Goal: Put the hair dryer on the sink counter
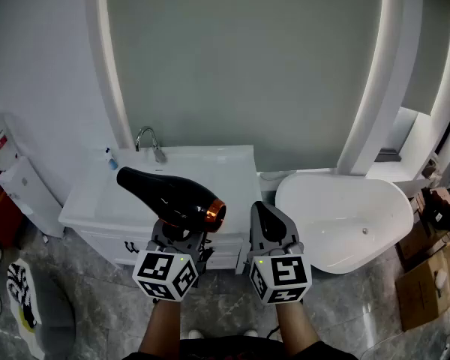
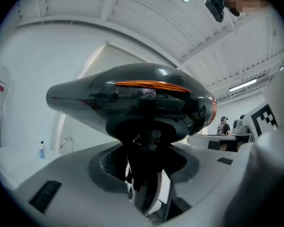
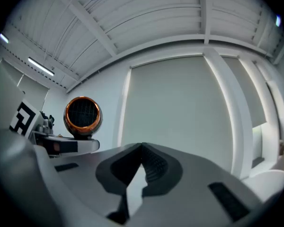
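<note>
A black hair dryer [image 1: 169,197] with an orange ring at its rear end lies level in the air, nozzle pointing left, over the front of the white sink counter [image 1: 86,210]. My left gripper [image 1: 181,235] is shut on its handle from below. In the left gripper view the dryer body [image 2: 132,98] fills the middle and the dark handle runs down between the jaws. My right gripper [image 1: 264,214] is just right of the dryer, shut and empty. The right gripper view shows the dryer's orange-rimmed grille [image 3: 83,116] at the left.
A chrome faucet [image 1: 148,141] and a small bottle [image 1: 111,158] stand at the back of the counter. A white bathtub [image 1: 345,216] sits to the right, with cardboard boxes [image 1: 427,276] beyond it. A white bin [image 1: 26,193] leans at the left wall.
</note>
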Tool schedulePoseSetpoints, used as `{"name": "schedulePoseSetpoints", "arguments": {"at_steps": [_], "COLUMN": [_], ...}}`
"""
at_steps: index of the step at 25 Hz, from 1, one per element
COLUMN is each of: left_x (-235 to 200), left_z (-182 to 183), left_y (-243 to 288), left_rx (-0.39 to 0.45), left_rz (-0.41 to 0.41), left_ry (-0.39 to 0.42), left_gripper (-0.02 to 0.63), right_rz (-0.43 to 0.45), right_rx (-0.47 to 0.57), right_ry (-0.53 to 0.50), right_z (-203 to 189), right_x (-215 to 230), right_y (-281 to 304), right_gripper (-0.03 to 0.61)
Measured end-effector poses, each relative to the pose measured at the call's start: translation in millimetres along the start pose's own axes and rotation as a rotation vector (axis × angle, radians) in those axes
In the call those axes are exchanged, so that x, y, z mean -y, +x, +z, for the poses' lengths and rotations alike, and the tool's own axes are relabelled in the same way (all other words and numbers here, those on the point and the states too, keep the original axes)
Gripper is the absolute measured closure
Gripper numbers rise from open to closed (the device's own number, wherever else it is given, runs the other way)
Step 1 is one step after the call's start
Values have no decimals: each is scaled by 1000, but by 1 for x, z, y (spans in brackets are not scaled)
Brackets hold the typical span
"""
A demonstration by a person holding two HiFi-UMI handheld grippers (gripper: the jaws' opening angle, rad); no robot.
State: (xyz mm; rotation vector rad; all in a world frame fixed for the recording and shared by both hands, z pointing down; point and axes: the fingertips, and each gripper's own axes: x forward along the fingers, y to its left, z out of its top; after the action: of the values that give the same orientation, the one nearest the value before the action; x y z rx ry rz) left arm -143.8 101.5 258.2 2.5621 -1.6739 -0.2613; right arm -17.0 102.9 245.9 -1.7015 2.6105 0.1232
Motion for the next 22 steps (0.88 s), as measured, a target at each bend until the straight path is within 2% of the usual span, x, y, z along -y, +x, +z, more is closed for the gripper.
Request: {"name": "schedulePoseSetpoints", "arguments": {"at_steps": [14, 22], "left_x": [10, 15], "left_z": [-2, -4], "left_y": [-5, -3], "left_rx": [1, -8], "left_rz": [-17, -14], "left_ry": [-28, -18], "left_gripper": [422, 422], "right_rz": [-5, -16], "right_rx": [-5, 28], "right_ry": [7, 30], "right_z": [-3, 1], "right_x": [3, 9], "right_y": [-10, -12], "right_gripper": [558, 557]}}
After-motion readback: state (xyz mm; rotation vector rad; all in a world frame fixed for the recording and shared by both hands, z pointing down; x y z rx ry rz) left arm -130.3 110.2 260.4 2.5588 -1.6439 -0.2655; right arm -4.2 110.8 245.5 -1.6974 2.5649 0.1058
